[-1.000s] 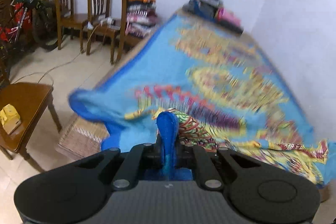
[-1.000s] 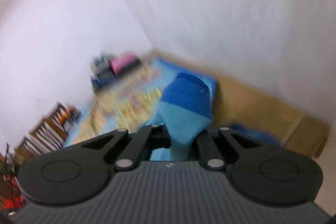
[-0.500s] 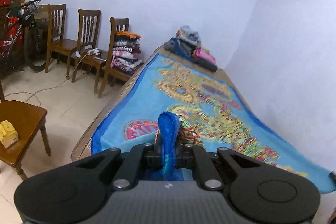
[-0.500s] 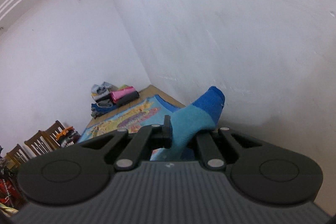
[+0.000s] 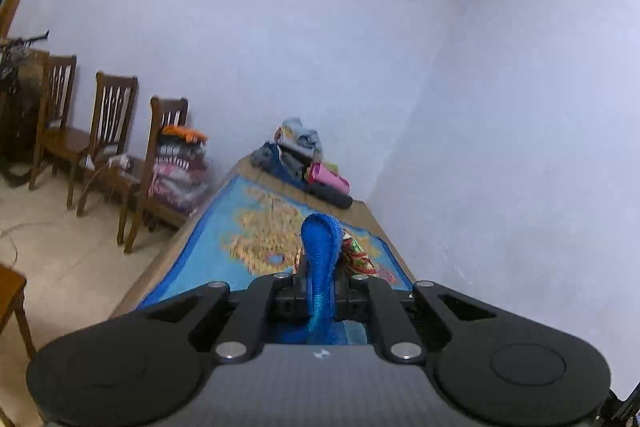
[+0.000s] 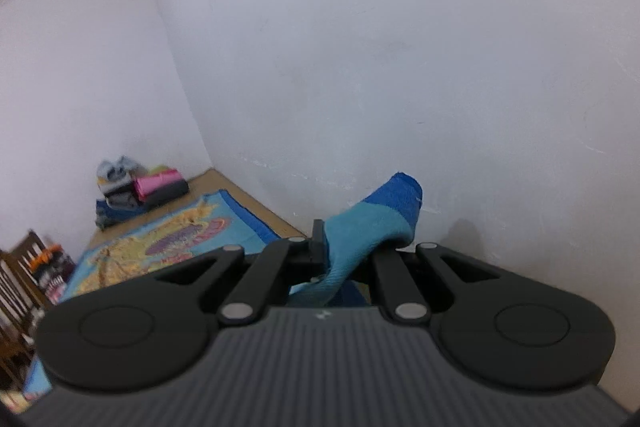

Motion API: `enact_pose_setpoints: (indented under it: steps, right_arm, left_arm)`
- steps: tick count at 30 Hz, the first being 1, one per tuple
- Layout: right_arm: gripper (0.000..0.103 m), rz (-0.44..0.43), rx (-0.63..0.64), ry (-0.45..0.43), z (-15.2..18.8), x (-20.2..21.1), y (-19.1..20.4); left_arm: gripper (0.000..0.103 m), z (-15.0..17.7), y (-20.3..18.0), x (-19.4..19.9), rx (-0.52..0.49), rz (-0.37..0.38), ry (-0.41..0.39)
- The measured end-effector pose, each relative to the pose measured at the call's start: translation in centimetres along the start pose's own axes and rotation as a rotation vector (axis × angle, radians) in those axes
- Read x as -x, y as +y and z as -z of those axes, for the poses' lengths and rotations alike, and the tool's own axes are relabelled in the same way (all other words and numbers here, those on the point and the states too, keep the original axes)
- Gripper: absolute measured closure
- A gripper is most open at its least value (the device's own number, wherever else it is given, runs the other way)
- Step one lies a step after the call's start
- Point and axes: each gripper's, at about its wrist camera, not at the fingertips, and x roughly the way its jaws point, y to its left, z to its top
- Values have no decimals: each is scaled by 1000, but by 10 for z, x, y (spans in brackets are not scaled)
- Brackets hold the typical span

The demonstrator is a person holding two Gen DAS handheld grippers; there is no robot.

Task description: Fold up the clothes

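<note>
My left gripper [image 5: 320, 287] is pinched tight on a fold of the blue towel [image 5: 256, 239], whose thick woven edge loops up between the jaws. My right gripper [image 6: 344, 259] is clamped on another corner, a soft turquoise flap tipped in darker blue. Beyond my fingers the towel stretches away, its fuzzy face printed in yellow and pink, over a wooden bed platform [image 5: 366, 215]. At the far end sits a rumpled pile of clothes [image 5: 304, 163]. Wooden slat-back chairs [image 5: 112, 147] line the pale tiled floor, one stacked with folded garments [image 5: 180, 167]. Plain white walls [image 6: 400, 47] meet in a corner.
</note>
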Motion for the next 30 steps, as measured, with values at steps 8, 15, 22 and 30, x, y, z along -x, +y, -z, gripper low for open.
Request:
enact_pose_setpoints:
  steps: [8, 15, 22, 30]
  right_arm:
    - [97, -30, 110, 47, -1, -133, 36]
    - [97, -52, 279, 97, 19, -297, 101]
    - [80, -10, 494, 370, 91, -435, 169]
    - [51, -16, 355, 459, 84, -416, 163]
  left_arm:
    - [95, -29, 11, -157, -44, -164, 56]
    - [92, -11, 56, -337, -57, -426, 246]
    - [60, 36, 107, -465, -177, -498, 622]
    - [45, 22, 118, -441, -249, -411, 621]
